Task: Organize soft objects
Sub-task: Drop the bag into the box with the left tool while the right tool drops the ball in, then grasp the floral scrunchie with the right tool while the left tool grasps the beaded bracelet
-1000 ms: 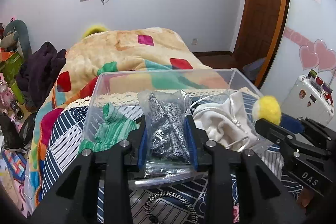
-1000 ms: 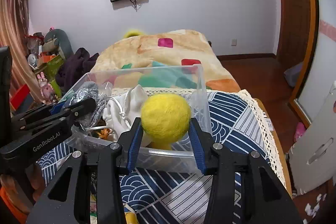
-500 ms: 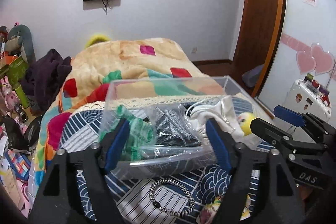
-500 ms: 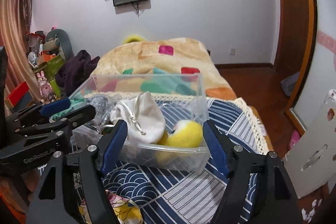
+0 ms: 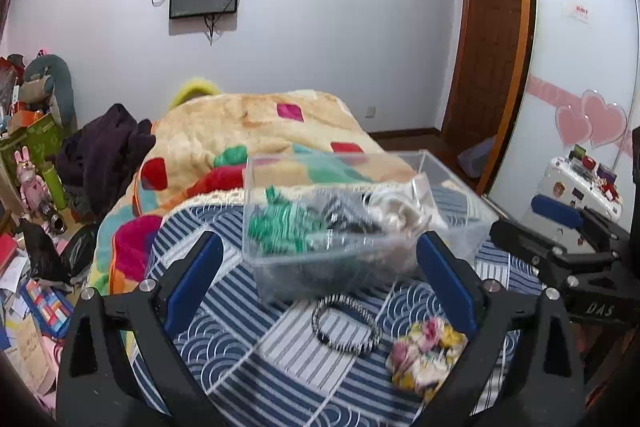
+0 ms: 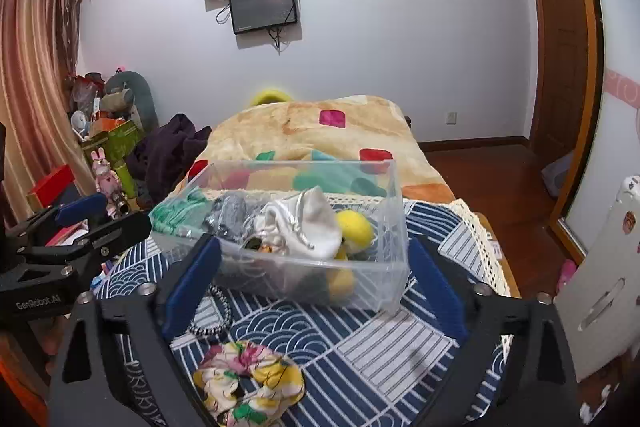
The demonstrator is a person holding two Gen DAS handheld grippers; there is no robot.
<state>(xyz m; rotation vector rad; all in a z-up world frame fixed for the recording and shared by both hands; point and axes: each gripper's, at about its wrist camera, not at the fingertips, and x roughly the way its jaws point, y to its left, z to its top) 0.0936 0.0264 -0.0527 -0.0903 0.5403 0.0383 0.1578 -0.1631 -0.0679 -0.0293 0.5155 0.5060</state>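
Observation:
A clear plastic box (image 5: 460,227) (image 6: 394,211) stands on a blue patterned cloth (image 6: 360,343) on the bed. It holds a green knit piece (image 5: 280,223) (image 6: 176,213), a bagged grey item (image 6: 230,211), a white pouch (image 6: 312,223) and a yellow ball (image 6: 354,225). A floral scrunchie (image 5: 424,355) (image 6: 248,383) and a black-and-white beaded band (image 5: 346,323) (image 6: 214,315) lie on the cloth in front of the box. My left gripper (image 5: 320,283) and my right gripper (image 6: 314,285) are both open and empty, held back from the box's near wall.
A patchwork blanket (image 5: 256,131) covers the bed beyond the box. Dark clothes (image 5: 104,155), toys and boxes crowd the floor at left. A wooden door (image 5: 492,59) and a white case (image 6: 600,279) stand at right.
My left gripper let go of the bagged grey item and my right let go of the yellow ball; both now lie in the box. Both grippers opened wide and drew back.

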